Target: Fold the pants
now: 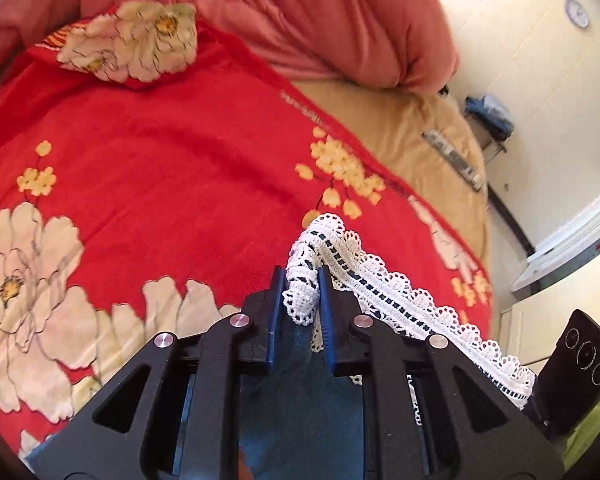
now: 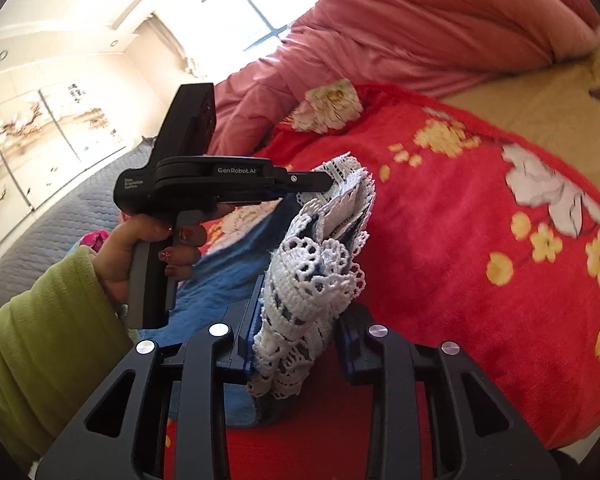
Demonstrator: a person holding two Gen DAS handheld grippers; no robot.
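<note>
Above the bed's red floral blanket [image 1: 160,152], you pinch the pants' [image 2: 236,248] lace hem [image 1: 400,292] in both hand-held grippers: left [image 1: 302,292], right [image 2: 300,316]; the hem stretches between them.

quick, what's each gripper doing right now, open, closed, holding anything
Left gripper: closed on the white lace hem of the blue pants.
Right gripper: closed on the bunched lace hem too.
</note>
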